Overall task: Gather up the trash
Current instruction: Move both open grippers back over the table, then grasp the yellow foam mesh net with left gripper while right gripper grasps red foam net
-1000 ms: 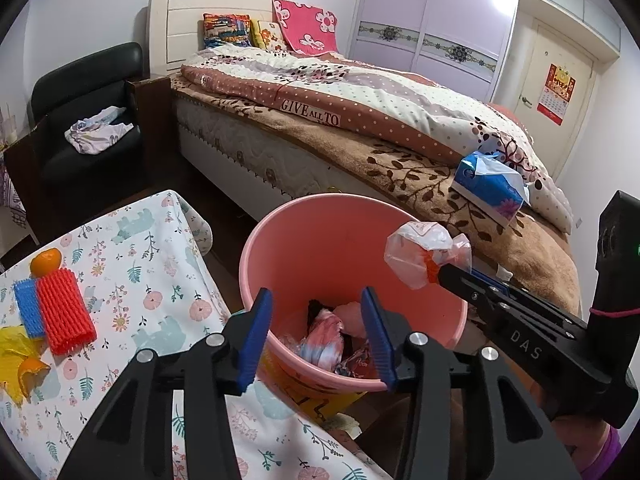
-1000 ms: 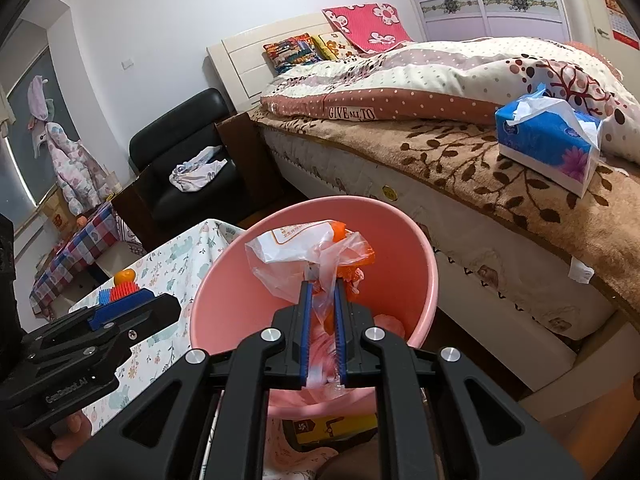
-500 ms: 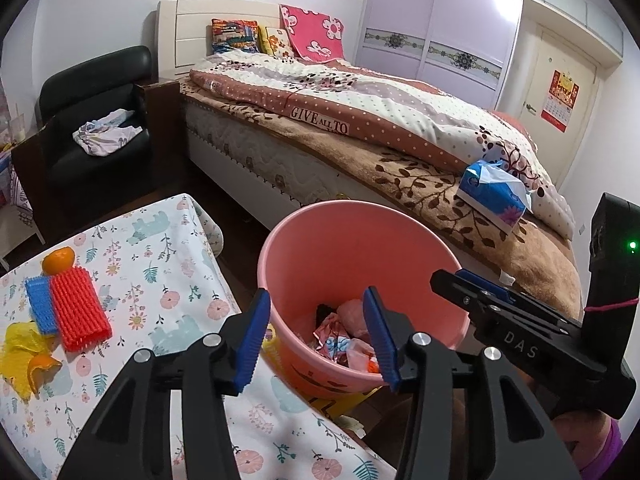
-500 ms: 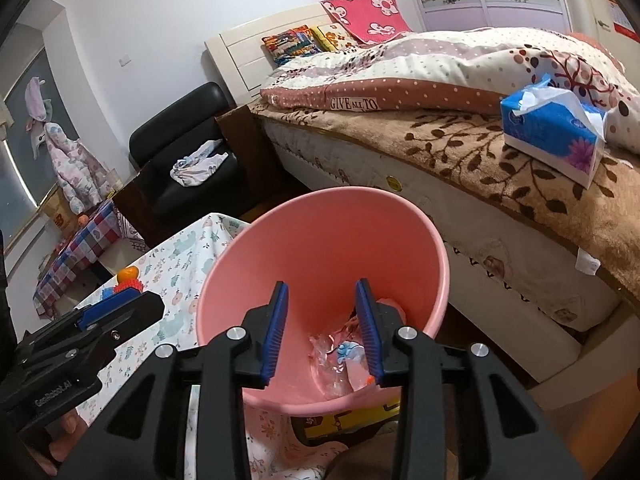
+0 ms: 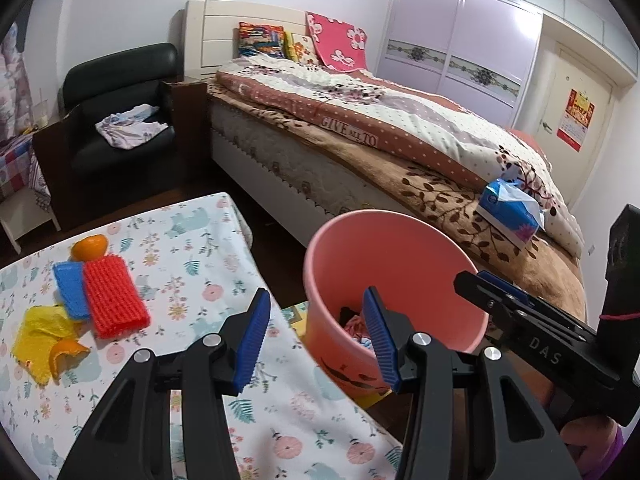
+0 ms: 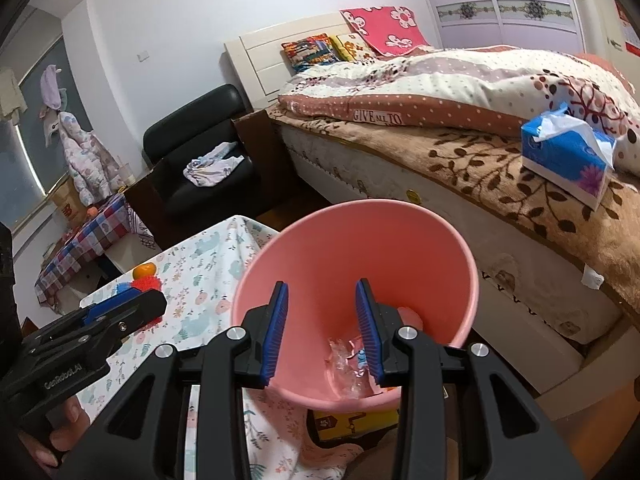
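Both grippers, left [image 5: 316, 336] and right [image 6: 322, 330], stand released and empty near the round pink plastic bin [image 6: 460, 264] already holding wrappers, while yellow peel scraps [image 5: 38, 340] remain on the floral-clothed table [image 5: 192, 264] at left.

Pink bin [image 5: 394, 240] floor partly hidden by fingers, trash [image 6: 348, 364] unidentifiable

Even, soft indoor light; no harsh shadows; sharp focus; strong fisheye bending, dark vignette at corners.
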